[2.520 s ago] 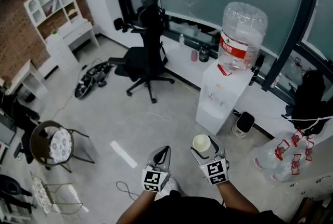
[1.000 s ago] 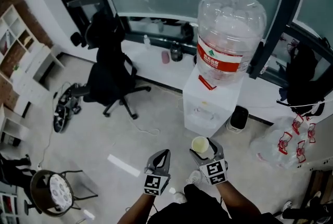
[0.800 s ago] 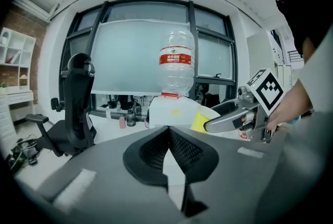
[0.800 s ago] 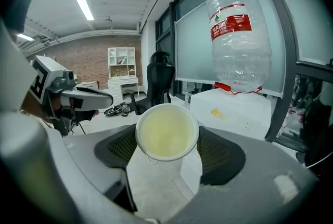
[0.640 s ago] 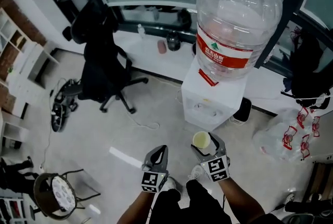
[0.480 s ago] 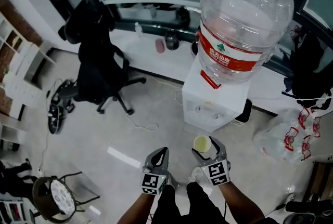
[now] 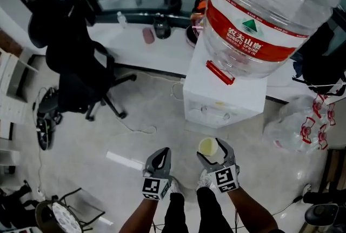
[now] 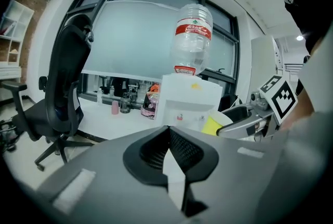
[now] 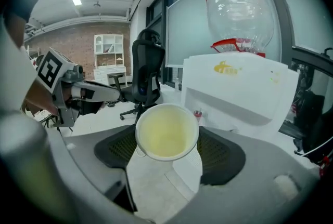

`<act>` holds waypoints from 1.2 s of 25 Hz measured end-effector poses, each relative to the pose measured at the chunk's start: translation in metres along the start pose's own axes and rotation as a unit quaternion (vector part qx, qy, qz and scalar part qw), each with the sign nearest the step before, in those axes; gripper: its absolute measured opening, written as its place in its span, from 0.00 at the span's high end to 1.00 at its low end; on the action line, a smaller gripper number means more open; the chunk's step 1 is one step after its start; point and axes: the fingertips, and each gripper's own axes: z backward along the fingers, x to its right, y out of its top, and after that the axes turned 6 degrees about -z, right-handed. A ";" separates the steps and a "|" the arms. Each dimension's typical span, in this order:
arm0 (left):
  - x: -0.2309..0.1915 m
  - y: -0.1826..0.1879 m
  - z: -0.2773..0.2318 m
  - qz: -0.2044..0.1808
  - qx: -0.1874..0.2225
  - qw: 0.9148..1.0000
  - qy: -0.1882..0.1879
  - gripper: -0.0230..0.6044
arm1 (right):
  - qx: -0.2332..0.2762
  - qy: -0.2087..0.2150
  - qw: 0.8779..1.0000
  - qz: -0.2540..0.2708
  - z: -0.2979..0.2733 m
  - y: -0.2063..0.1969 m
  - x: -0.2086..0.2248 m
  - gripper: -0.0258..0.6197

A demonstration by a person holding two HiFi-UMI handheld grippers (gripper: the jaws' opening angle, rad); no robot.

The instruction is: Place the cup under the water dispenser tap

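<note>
A paper cup (image 7: 207, 145) with a pale yellow inside is held upright by my right gripper (image 7: 213, 152), just in front of the white water dispenser (image 7: 224, 102). In the right gripper view the cup (image 9: 166, 132) sits between the black pads, with the right gripper (image 9: 167, 146) shut on it. The dispenser (image 9: 244, 93) fills the view behind it, and a small red tap (image 9: 197, 112) shows in its recess. A large clear bottle (image 7: 265, 10) with a red label tops the dispenser. My left gripper (image 7: 161, 154) hangs to the left, shut and empty.
A black office chair (image 7: 75, 64) stands at the left. Behind it a white window ledge (image 7: 135, 51) carries small bottles. A clear plastic bag (image 7: 300, 124) lies right of the dispenser. A white strip (image 7: 124, 160) and a cable lie on the floor.
Both grippers have sunk and come closer to the dispenser, which now looms larger. The cup stays in the right gripper.
</note>
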 end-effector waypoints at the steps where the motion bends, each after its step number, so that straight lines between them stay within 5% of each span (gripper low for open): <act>1: -0.003 -0.006 -0.006 0.000 0.001 1.000 -0.003 0.94 | 0.001 -0.003 1.000 -0.001 -0.008 -0.003 0.003 0.40; 14: -0.006 -0.065 -0.072 0.002 0.016 1.000 -0.019 0.94 | 0.011 -0.044 0.998 -0.038 -0.094 -0.043 0.048 0.40; 21: -0.012 -0.091 -0.094 -0.006 -0.025 0.999 -0.035 0.94 | -0.015 -0.060 0.997 -0.055 -0.146 -0.071 0.070 0.40; 30: -0.017 -0.108 -0.097 -0.018 -0.014 0.999 -0.040 0.94 | -0.045 -0.088 0.991 -0.088 -0.192 -0.102 0.101 0.40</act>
